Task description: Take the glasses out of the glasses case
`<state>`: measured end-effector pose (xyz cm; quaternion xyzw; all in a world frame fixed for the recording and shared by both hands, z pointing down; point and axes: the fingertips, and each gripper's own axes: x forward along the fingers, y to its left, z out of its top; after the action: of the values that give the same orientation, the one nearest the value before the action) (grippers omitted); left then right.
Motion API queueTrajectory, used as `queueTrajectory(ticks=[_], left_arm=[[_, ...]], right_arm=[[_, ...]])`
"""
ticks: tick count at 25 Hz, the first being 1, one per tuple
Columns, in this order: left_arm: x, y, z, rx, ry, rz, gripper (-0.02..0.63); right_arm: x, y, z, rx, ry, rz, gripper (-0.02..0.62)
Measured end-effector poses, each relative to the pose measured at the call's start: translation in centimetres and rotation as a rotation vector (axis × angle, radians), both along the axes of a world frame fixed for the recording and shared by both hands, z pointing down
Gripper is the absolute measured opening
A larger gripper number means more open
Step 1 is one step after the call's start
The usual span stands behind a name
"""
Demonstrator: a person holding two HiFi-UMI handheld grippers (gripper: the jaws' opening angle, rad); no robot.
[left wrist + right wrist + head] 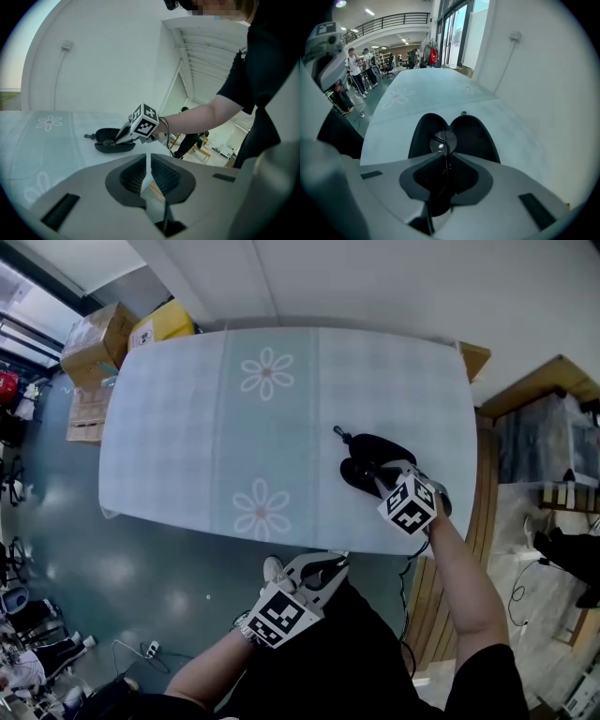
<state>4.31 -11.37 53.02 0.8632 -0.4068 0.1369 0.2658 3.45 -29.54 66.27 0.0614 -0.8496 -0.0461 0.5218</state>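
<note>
A black glasses case [367, 457] lies open on the right part of the table [187, 427], both halves spread flat [471, 136]. A lens of the glasses [442, 140] shows over the case's hinge. My right gripper [382, 478] reaches into the case, its jaws [446, 157] shut on the thin frame of the glasses. From the left gripper view the case [105, 136] shows with the right gripper [117, 138] over it. My left gripper [330, 564] hangs off the table's near edge, by the person's body, shut [149, 160] on nothing.
A pale blue checked cloth with daisy prints [266, 373] covers the table. Cardboard boxes [98, 338] and a yellow box [161, 326] stand on the floor at the far left. Wooden shelving [553, 418] stands at the right. People [355, 65] stand far off.
</note>
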Motion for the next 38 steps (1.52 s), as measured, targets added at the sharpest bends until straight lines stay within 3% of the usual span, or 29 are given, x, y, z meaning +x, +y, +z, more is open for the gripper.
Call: queueTrajectory(ticks=[22, 31, 38], left_arm=[[-0.1, 1.5, 0.7, -0.047, 0.015, 0.014, 0.031], [-0.5, 1.9, 0.1, -0.028, 0.023, 0.023, 0.031], [-1.0, 2.6, -0.8, -0.005, 0.027, 0.052, 0.031]], right_arm=[[-0.6, -0.3, 0.7, -0.001, 0.019, -0.023, 0.031], [-0.8, -0.2, 0.1, 0.011, -0.020, 0.025, 0.028], [-0.8, -0.4, -2.4, 0.040, -0.095, 0.116, 0.026]])
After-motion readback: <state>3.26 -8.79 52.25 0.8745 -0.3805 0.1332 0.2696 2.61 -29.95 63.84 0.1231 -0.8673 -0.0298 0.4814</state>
